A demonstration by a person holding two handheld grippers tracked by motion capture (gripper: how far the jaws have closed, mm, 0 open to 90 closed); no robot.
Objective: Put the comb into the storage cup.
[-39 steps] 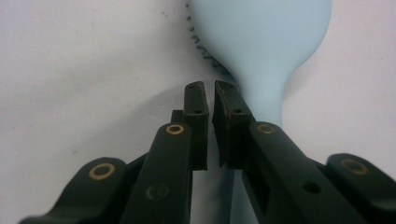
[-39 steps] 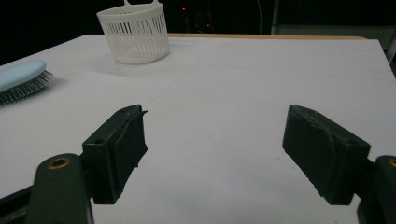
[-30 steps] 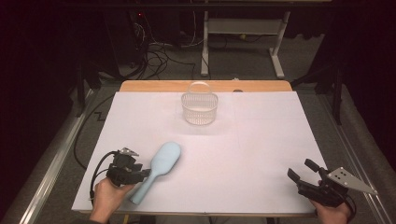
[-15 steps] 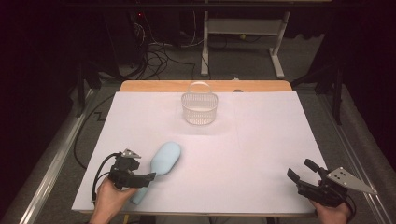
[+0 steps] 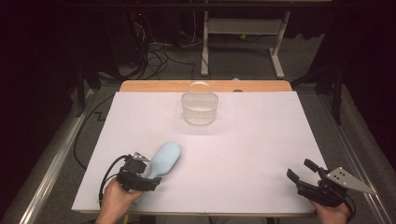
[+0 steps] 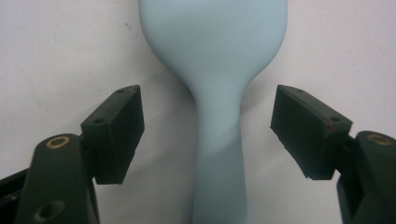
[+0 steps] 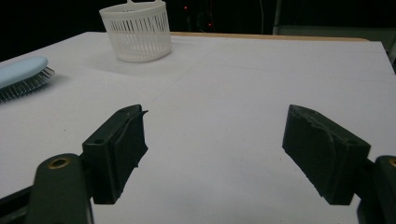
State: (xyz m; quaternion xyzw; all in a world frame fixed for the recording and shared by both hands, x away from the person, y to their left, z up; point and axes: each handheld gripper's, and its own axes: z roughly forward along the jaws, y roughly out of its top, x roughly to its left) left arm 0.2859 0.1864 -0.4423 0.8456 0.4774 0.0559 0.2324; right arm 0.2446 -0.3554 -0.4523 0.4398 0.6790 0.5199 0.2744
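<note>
High view: the left tongs are held low at the near left corner of the white tabletop, gripped from behind by the left hand, forearm entering from the bottom edge. The tongs lie roughly level and are set astride the handle of the pale blue plastic hairbrush, whose oval head points away towards the middle of the tabletop. The right tongs are held by the right hand at the near right corner, well apart from the brush. A white slotted plastic basket with a hoop handle is seen at the far middle.

Left gripper view: the jaws have just been opening and are spread wide; the brush handle lies between them, untouched by either pad, flat on the tabletop.

Right gripper view: jaws are spread wide, nothing between them, pointed level across the tabletop towards the basket.
</note>
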